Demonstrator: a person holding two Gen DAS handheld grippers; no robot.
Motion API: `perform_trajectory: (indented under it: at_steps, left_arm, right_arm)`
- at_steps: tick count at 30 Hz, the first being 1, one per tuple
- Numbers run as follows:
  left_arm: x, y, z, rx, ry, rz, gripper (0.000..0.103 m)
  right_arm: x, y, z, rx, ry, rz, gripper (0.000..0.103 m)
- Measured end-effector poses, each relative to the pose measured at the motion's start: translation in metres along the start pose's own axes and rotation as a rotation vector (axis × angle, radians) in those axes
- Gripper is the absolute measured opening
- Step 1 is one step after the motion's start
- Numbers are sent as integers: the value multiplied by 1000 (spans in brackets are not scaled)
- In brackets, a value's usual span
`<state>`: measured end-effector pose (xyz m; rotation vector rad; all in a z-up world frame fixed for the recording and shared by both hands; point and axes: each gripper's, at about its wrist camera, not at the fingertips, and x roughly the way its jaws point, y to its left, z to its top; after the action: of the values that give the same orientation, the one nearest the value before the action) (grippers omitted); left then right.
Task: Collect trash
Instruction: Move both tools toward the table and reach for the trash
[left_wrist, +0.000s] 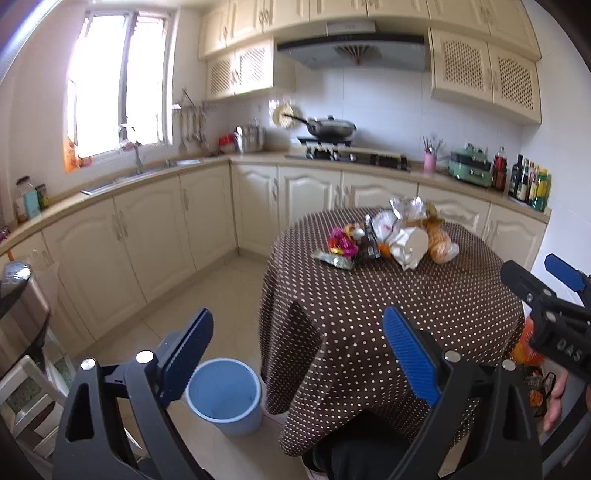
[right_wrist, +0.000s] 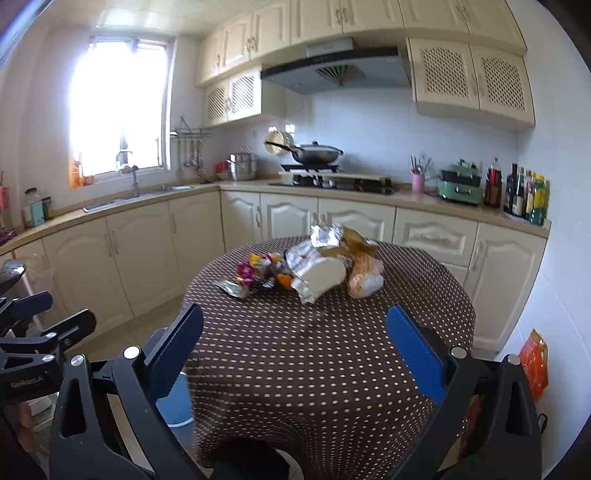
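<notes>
A pile of trash (left_wrist: 391, 236) lies at the far side of a round table with a brown dotted cloth (left_wrist: 406, 314): a pink wrapper (left_wrist: 341, 240), crumpled silver and white packets (left_wrist: 406, 247), an orange bag (left_wrist: 441, 247). The pile also shows in the right wrist view (right_wrist: 314, 269). A blue bin (left_wrist: 223, 395) stands on the floor left of the table, partly hidden in the right wrist view (right_wrist: 177, 402). My left gripper (left_wrist: 299, 354) is open and empty, above the near table edge and bin. My right gripper (right_wrist: 295, 350) is open and empty over the near table.
Cream cabinets and a counter (left_wrist: 184, 173) run along the left and back walls, with sink, stove and wok (left_wrist: 330, 127), bottles (left_wrist: 530, 182). A steel appliance (left_wrist: 18, 306) stands at far left. An orange bag (right_wrist: 533, 363) hangs at right. Tiled floor lies between table and cabinets.
</notes>
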<state>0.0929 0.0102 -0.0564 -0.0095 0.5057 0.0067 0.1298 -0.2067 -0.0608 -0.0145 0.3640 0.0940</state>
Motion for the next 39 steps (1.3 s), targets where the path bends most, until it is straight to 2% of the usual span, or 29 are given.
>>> perform_trajectory:
  at_steps: [4,12,19,23,33,37,39]
  left_arm:
    - [44,-8,6,0,68,-79,91]
    - [128,-39,31,9,148,-140,91]
    - [185,-109,63,86,169,-288,90]
    - [222,-138,68,63,225,-363,70]
    - [283,-173,67,8,304,-411,44]
    - [293,-178,70,6,319,-427,18]
    - [292,-176,70,1,317,-446,13]
  right_arm:
    - [40,-20,-3,24,70,-38,96]
    - [109,-64,-8,94,152,-102,96]
    - [138,-108,-4,169,158,-178,96]
    - [149,-129,-6,201,169,-202,96]
    - [172,-154,-8,222,201,-208,96]
    - [180,-152,-6,208,217,-194,96]
    - [184,-152,-5,204,225,-186,96]
